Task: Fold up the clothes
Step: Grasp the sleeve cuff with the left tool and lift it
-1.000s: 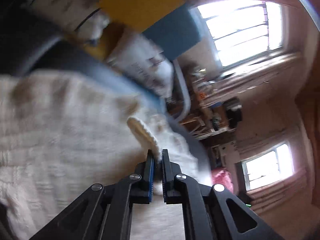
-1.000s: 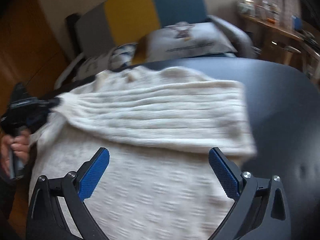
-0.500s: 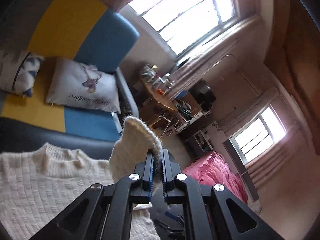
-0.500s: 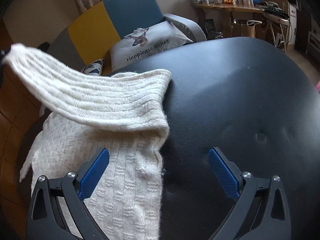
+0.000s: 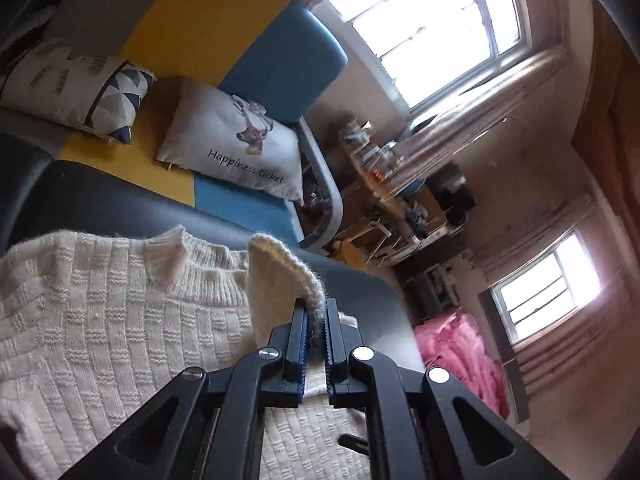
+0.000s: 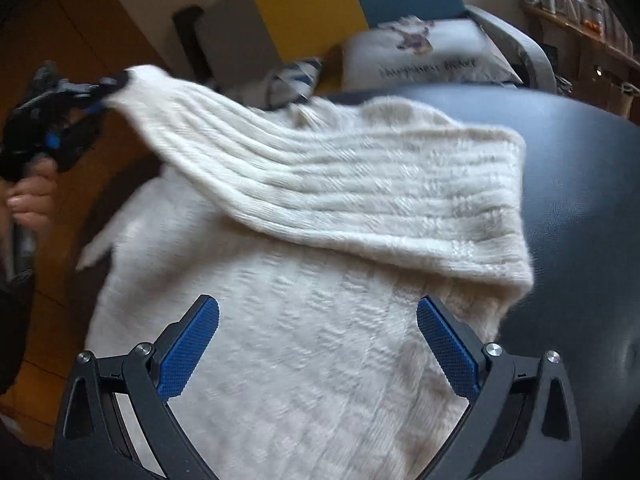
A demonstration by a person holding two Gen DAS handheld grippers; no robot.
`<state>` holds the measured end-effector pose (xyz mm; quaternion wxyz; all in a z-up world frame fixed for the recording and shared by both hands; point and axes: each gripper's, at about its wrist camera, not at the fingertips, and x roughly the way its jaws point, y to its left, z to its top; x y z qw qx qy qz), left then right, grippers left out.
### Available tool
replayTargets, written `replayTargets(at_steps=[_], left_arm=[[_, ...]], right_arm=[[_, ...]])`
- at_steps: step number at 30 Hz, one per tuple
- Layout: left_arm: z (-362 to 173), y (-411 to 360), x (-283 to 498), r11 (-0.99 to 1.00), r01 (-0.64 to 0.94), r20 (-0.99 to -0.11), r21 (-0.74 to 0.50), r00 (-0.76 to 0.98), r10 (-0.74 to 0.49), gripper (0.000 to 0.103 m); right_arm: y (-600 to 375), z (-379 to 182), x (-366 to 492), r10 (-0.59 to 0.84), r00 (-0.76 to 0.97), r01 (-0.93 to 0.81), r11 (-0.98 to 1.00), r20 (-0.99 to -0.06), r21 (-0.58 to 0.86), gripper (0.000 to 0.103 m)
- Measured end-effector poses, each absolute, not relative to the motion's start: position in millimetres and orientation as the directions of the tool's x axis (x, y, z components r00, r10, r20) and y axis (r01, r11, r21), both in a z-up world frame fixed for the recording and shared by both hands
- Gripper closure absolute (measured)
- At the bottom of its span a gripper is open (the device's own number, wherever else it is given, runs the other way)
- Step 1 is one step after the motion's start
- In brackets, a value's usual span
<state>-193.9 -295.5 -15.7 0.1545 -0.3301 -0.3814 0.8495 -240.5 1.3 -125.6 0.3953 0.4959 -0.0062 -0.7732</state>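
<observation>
- left tongs (image 5: 316,320) clamped tight on the sweater sleeve (image 5: 280,276), held up by a hand (image 6: 28,200)
- right tongs (image 6: 318,344) spread wide, tilted down, gripping nothing

A dark blue-black padded worktop (image 6: 580,208) with a leathery, buttoned surface fills the foreground. Behind it stands a sofa (image 5: 208,20) with grey, yellow and blue panels and a grey armrest. Two cushions lie on its seat: a white one (image 5: 236,144) printed with a deer and the words "Happiness ticket", and beside it one with a blue triangle pattern (image 5: 116,96). Two barred windows (image 5: 424,20) let in bright daylight, with pale curtains (image 5: 480,108) next to the larger one. A cluttered wooden desk (image 5: 384,192) stands by the wall. Pink bedding (image 5: 460,352) lies below the smaller window (image 5: 548,280). Wood panelling (image 6: 80,40) shows to the left.
</observation>
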Motion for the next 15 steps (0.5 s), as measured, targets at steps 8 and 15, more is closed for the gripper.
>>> replayTargets(at_steps=[8,15], left_arm=[[52.9,-289.9,-200.4,-0.593,-0.215,-0.23,-0.776,-0.779,0.584,0.097],[87.3,-269.3,-207.4,-0.648,-0.251,-0.249,-0.719,-0.778,0.577,0.097]], right_arm=[[47.5,-123.6,-264.8,-0.649,-0.415,0.367,-0.76,-0.637,0.536,0.002],[68.8,-140.4,-267.3,-0.659,-0.504,0.206,-0.719,-0.558,0.663,0.002]])
